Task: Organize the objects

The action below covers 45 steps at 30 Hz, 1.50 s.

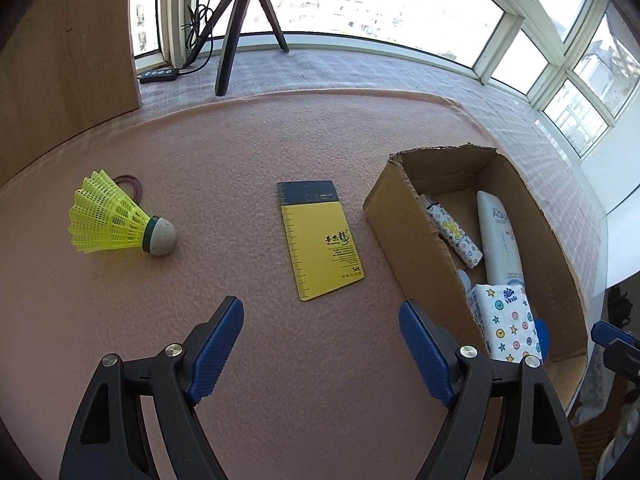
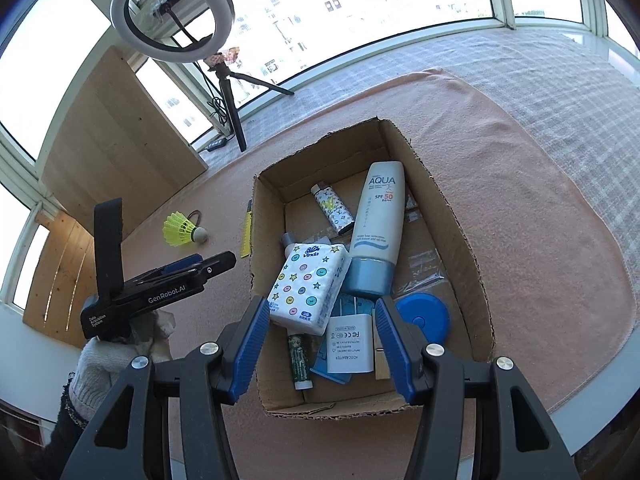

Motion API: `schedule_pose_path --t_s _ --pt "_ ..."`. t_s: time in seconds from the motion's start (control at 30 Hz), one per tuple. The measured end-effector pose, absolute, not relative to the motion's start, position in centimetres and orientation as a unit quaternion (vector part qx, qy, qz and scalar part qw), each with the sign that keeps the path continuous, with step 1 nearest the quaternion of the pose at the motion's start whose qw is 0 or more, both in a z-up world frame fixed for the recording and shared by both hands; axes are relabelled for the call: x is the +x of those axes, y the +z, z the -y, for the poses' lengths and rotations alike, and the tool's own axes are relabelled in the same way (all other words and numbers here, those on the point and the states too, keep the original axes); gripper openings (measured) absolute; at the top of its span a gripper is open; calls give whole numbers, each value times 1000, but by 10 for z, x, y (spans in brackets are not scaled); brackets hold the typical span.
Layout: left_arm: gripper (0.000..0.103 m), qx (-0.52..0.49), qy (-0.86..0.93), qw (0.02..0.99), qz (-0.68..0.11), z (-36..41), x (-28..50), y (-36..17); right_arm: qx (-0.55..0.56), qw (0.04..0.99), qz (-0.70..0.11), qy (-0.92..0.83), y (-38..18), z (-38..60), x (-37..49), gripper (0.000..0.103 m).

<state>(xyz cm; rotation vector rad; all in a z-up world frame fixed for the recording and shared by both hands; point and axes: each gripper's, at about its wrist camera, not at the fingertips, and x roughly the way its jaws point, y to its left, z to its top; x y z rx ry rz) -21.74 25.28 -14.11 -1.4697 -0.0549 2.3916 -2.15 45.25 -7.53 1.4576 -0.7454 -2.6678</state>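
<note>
I judge most is boxed (image 2: 472, 280) already, while the shuttlecock (image 1: 120, 216), card (image 1: 320, 240) and hair tie (image 1: 132, 184) wait on the desk (image 1: 280, 360); both jaws stand apart, empty.

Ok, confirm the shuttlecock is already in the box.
No, the shuttlecock lies on the pink mat, outside the box.
</note>
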Motion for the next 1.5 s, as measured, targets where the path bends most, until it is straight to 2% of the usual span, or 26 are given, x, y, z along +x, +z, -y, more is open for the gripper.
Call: schedule_pose_path --t_s 0.57,0.73,1.0,1.13,1.5 --pt "83 -531 833 157 1 -283 -260 -168 467 -37 278 -839 -93 -506 2 51" --pt "75 -535 830 159 -13 -278 -260 -174 465 -42 286 -837 -96 -511 6 51" --pt "73 -529 829 174 -50 -289 -259 -175 468 -47 292 -833 -101 -512 8 51" --pt "74 -521 828 181 -99 -298 -259 -177 469 -49 295 -831 -103 -512 10 51" --pt "76 -517 831 173 -108 -276 -263 -176 469 -53 303 -828 -104 -513 13 51"
